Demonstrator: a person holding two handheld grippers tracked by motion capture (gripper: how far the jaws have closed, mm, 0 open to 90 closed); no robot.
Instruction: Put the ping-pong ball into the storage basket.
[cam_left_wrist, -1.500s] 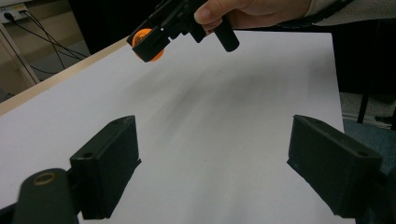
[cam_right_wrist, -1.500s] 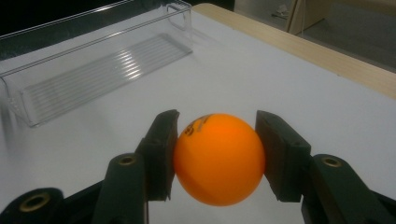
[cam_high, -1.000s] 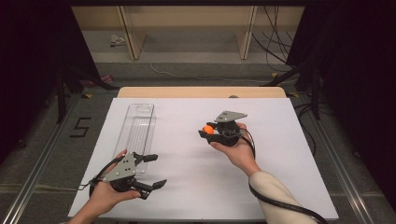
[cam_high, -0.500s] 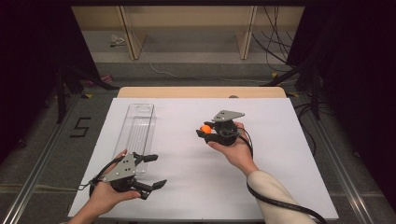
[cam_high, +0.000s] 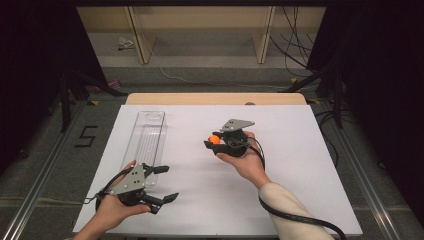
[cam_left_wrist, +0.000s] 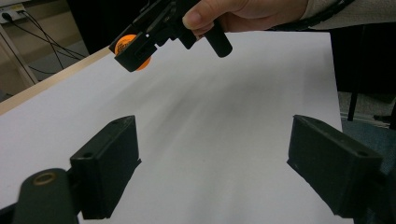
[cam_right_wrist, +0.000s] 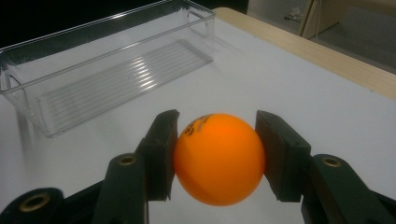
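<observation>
In the right gripper view the right gripper (cam_right_wrist: 217, 158) has an orange ball (cam_right_wrist: 218, 158) clamped between its two black fingers (cam_right_wrist: 161, 154), one pad pressed to each side of the ball, which bears dark print near its top. In the high view that ball (cam_high: 214, 139) sits a little left of the frame's centre, held above the white sheet that covers the bench (cam_high: 300, 165), with the person's right hand (cam_high: 245, 160) wrapped round the gripper's body. A clear plastic tray (cam_high: 147, 137) lies lengthwise on the sheet in the left half of the high view, well apart from the ball; in the right gripper view the tray (cam_right_wrist: 93, 79) fills the upper left and its ribbed floor is bare. The left gripper (cam_high: 162, 185) sits low in the lower left of the high view, just below the tray's near end, its fingers (cam_left_wrist: 107, 163) spread wide with nothing between them but the white sheet.
</observation>
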